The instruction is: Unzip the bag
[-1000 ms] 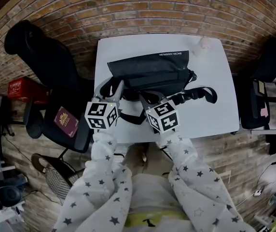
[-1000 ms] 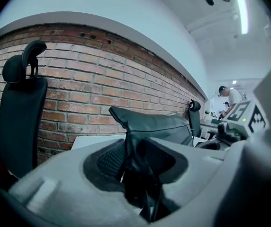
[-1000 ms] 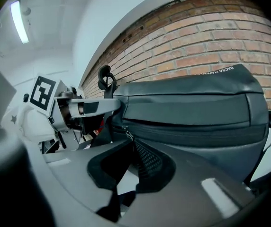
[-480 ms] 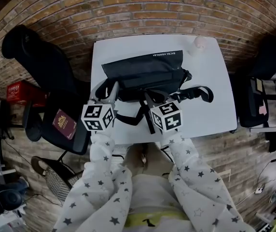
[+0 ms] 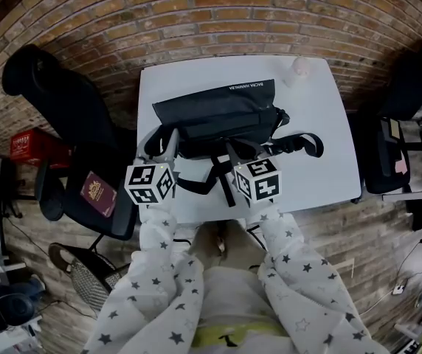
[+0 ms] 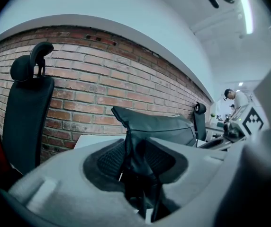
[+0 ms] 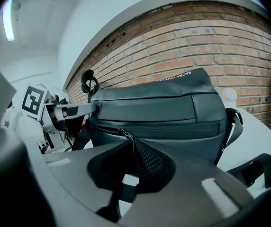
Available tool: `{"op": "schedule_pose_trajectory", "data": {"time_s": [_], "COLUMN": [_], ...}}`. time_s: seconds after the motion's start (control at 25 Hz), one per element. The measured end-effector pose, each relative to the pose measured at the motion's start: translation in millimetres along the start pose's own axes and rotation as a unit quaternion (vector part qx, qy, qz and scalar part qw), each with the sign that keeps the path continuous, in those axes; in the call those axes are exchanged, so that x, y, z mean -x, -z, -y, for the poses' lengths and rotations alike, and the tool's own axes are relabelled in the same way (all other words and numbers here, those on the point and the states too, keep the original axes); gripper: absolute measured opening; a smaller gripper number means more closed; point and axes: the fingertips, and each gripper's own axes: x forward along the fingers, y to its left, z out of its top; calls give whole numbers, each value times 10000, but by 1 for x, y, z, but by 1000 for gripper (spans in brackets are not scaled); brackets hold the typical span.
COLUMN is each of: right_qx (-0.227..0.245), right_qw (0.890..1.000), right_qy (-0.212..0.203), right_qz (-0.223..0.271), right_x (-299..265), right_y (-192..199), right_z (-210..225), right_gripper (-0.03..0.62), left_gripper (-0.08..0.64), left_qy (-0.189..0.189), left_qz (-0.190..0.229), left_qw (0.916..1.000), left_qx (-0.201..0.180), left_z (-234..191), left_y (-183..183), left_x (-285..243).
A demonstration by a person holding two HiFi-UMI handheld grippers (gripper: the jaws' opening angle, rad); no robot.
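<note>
Moves the right gripper (image 5: 234, 152) a little toward 3 o'clock along the near face of the bag (image 5: 215, 109) compared with 1 second ago; keeps the left gripper (image 5: 170, 140) at the bag's 9 o'clock end, as before.

Left gripper: jaws closed tight on a fold of the bag's black fabric at that end, which rises straight out from between the pads in the left gripper view.

Right gripper: jaws pressed together on the zip pull (image 7: 124, 135), its tab running down into the closed tips. Pull near the 9 o'clock end of the front zip (image 7: 165, 126), with the zip line from there toward 3 o'clock looking shut.

Bag lying on the white tabletop (image 5: 322, 168), toward its 12 o'clock half, printed edge at 12 o'clock. Black strap (image 5: 304, 143) looping out at 3 o'clock, with another stretch trailing toward 6 o'clock between the 2 grippers.

Small pale object (image 5: 297, 68) at the tabletop's 1 o'clock corner, well apart from both grippers.

Beyond the tabletop at 9 o'clock, a black office chair (image 5: 56, 94) with a dark red booklet (image 5: 97, 194) on its seat. At 12 o'clock, a brick wall (image 5: 196, 13). At 6 o'clock, 2 star-printed sleeves (image 5: 159, 264) reaching up to the grippers.
</note>
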Motion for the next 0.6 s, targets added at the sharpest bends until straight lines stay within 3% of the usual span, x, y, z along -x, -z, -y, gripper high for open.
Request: {"op": "schedule_pose_trajectory", "data": {"time_s": [0.6], "right_qx": [-160], "right_qw": [9992], "right_qy": [376], "right_qz": [50], "right_x": [9], "right_y": [1], "right_z": [23], "right_gripper": [18], "left_gripper": [133], "left_qy": [-101], "left_qz": [2], "left_qw": [9999], "left_qx": [117], "left_z": [-3], "left_y": [2], "left_x": [-1]}}
